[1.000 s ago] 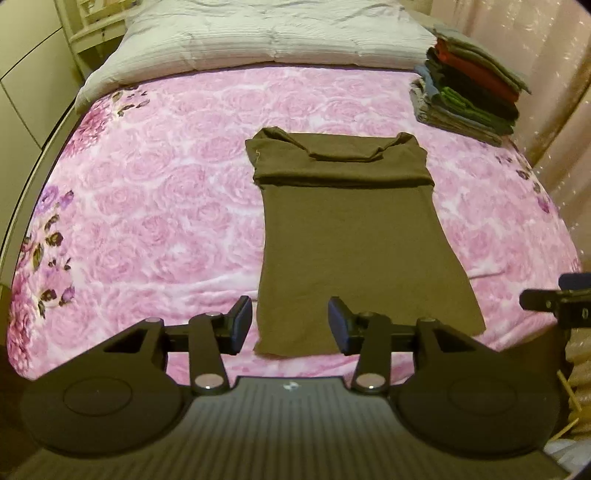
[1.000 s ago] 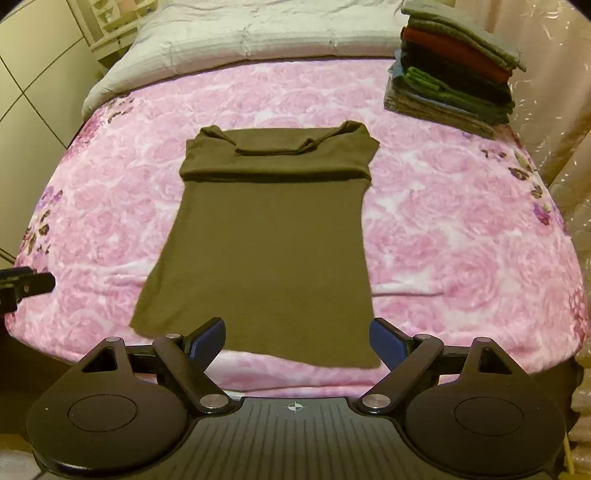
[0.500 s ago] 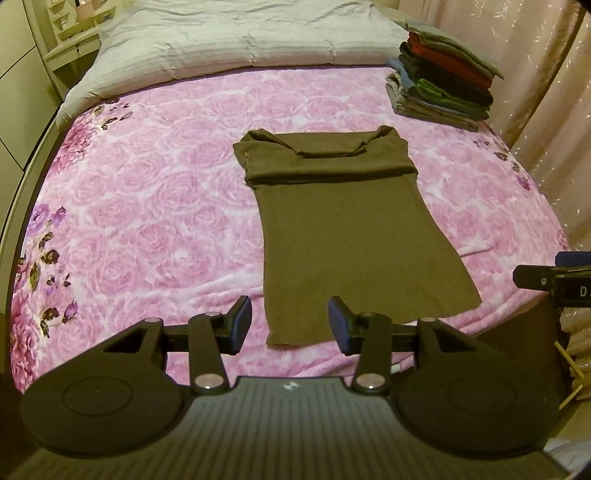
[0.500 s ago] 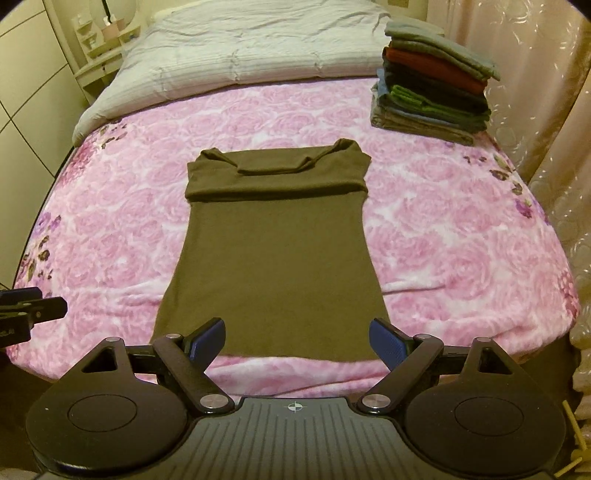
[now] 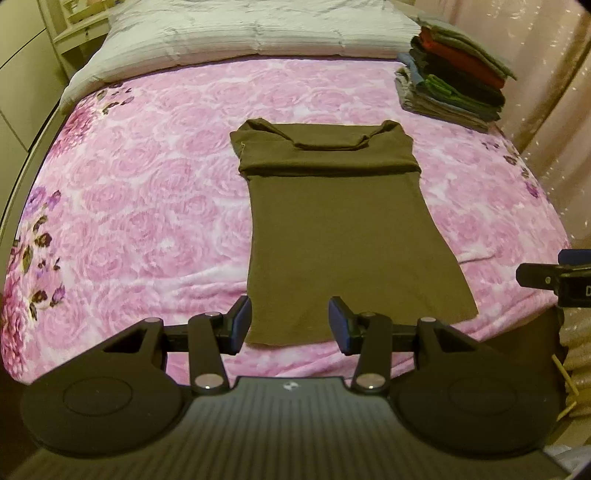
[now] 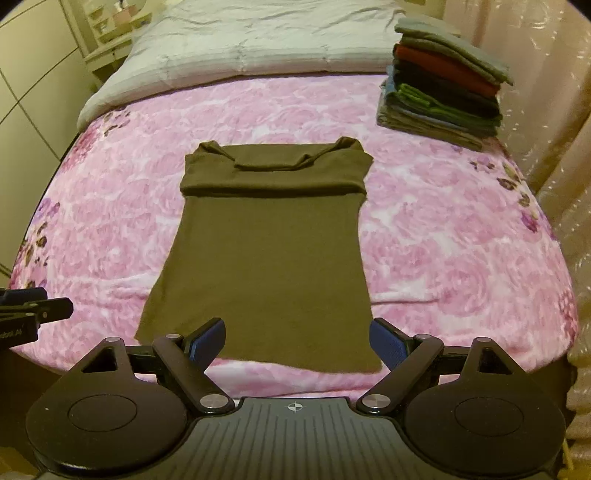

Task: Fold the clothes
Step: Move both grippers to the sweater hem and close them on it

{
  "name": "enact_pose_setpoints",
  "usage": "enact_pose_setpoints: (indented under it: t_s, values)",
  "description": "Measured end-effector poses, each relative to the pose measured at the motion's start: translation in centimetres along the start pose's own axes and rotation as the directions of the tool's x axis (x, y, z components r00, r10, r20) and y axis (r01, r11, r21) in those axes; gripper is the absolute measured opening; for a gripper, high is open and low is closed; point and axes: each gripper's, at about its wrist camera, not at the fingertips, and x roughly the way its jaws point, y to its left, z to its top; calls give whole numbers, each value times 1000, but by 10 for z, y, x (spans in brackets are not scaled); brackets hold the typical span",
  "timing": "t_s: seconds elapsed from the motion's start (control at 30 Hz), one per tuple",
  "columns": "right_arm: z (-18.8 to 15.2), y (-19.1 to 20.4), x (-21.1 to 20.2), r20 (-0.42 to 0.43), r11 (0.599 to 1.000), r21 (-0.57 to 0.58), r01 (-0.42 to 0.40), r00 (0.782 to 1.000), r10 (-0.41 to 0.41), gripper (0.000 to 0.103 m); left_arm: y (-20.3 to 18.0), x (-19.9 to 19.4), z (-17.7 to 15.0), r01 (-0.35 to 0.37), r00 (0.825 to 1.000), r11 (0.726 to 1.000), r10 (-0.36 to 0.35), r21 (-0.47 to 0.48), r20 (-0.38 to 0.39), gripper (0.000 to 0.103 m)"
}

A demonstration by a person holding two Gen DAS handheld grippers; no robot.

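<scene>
An olive-brown shirt (image 5: 343,225) (image 6: 269,251) lies flat on the pink rose bedspread (image 5: 147,206) (image 6: 443,229), its sleeves folded in across the top, its hem nearest me. My left gripper (image 5: 290,325) hovers open above the hem's left corner, nothing between its fingers. My right gripper (image 6: 297,343) stands wide open above the hem's right part, also empty. The right gripper's tip (image 5: 546,277) shows at the right edge of the left wrist view; the left gripper's tip (image 6: 33,306) shows at the left edge of the right wrist view.
A stack of several folded clothes (image 5: 454,79) (image 6: 443,92) sits at the bed's far right corner. A pale grey quilt (image 5: 251,33) (image 6: 240,44) covers the head of the bed. Curtains hang at the right, cupboards stand at the left.
Both views shifted back and then forward again; the shirt sits much as it did a second ago. Both grippers kept their openings and hold nothing.
</scene>
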Motion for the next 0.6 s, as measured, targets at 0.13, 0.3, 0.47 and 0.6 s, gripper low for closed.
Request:
enact_pose_setpoints:
  t_s: [0.13, 0.3, 0.47, 0.6]
  values:
    - [-2, -18, 20, -18, 1000, -14, -10, 1000, 10, 88, 2, 21, -7, -2, 1000, 999, 2, -41, -5, 41]
    - [-17, -65, 56, -29, 989, 77, -124, 992, 126, 88, 31, 63, -25, 42, 999, 990, -44, -132, -18, 40]
    - [-40, -126, 105, -30, 950, 232, -211, 974, 224, 87, 65, 121, -43, 120, 991, 973, -130, -197, -42, 39]
    - [-52, -158, 136, -31, 921, 299, -250, 962, 271, 87, 86, 164, -53, 149, 985, 963, -164, -224, -54, 37]
